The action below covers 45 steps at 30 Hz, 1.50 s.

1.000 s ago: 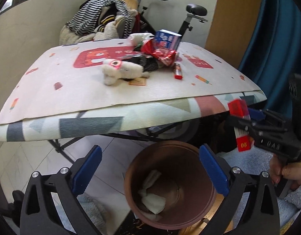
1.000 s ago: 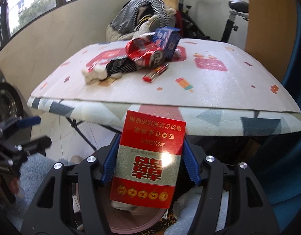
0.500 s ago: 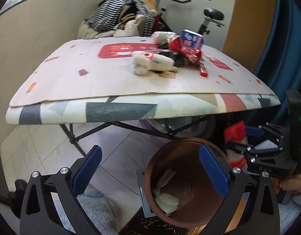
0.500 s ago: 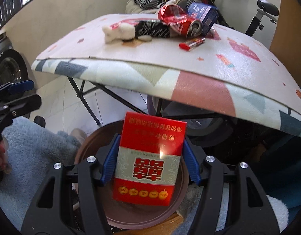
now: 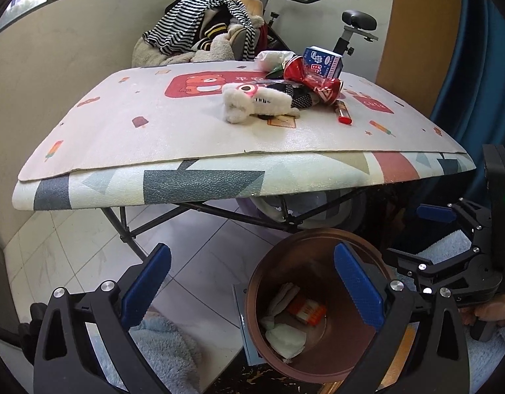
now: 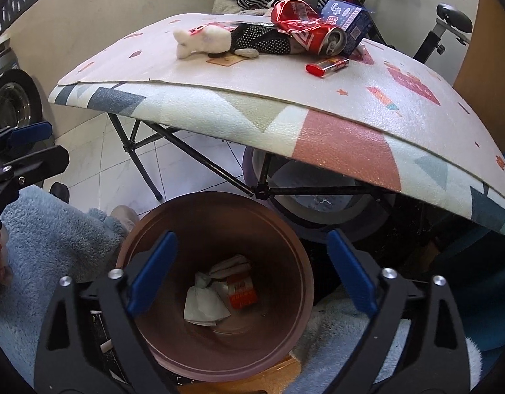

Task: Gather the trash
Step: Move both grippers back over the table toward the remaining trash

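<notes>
A brown bin (image 6: 216,216) stands on the floor under the table edge; it also shows in the left wrist view (image 5: 318,239). Inside lie white tissues (image 6: 201,305) and a red packet (image 6: 241,290). My right gripper (image 6: 251,274) is open and empty right above the bin. My left gripper (image 5: 252,284) is open and empty, to the left of the bin. On the table lie a crushed red can (image 6: 310,34), a blue carton (image 6: 347,24), a red lighter (image 6: 326,64) and a white plush toy (image 6: 203,41).
The folding table (image 5: 200,184) has a patterned mat and black crossed legs (image 5: 200,210). A pile of clothes (image 5: 200,29) and an exercise bike (image 5: 354,26) stand behind it. A blue curtain (image 5: 475,65) hangs at the right. Blue fluffy fabric (image 6: 49,229) lies by the bin.
My right gripper opened and the red packet dropped into the bin. The left gripper shifted further left of the bin.
</notes>
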{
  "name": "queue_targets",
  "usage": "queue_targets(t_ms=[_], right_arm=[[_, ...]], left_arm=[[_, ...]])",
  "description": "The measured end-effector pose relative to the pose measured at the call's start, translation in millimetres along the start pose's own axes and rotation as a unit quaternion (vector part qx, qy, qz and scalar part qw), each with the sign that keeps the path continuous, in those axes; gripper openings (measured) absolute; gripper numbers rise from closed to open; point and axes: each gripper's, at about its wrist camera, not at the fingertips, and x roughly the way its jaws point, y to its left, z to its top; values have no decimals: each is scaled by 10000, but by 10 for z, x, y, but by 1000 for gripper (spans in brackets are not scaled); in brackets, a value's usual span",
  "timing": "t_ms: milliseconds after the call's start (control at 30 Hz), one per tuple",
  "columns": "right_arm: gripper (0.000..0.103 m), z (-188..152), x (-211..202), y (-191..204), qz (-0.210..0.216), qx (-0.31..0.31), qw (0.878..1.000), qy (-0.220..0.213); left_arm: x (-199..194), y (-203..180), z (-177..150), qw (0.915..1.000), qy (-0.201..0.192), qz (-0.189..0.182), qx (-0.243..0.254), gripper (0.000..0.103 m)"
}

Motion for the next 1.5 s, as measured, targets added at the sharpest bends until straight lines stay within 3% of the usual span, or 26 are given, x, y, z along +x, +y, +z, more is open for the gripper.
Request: queue_targets(t_ms=[100, 400, 633, 767, 1100, 1300, 1500], right_arm=[[97, 23, -5, -31, -30, 45, 10000, 5], [97, 169, -192, -257, -175, 414, 9986, -276], [97, 369, -237, -570, 66, 883, 9955, -337], [97, 472, -258, -676, -122, 807, 9955, -486], [97, 689, -92, -917, -389, 690, 9967, -180], [97, 857, 56, -959, -760, 550, 9956, -91], [97, 979, 200, -1077, -608, 816, 9948, 79]], left_arm=[[11, -10, 20, 10000, 32, -65, 40, 97], [-67, -121, 251, 9985, -371, -89, 380, 97], [-63, -6, 546, 9985, -540, -2, 132, 97], [-46, 57, 715, 9985, -533, -140, -41, 97], [106, 189, 967, 9986, -488, -127, -143, 97], [218, 238, 1101, 9990, -404, -158, -133, 97], [297, 300, 1222, 9991, -393, -46, -178, 97]])
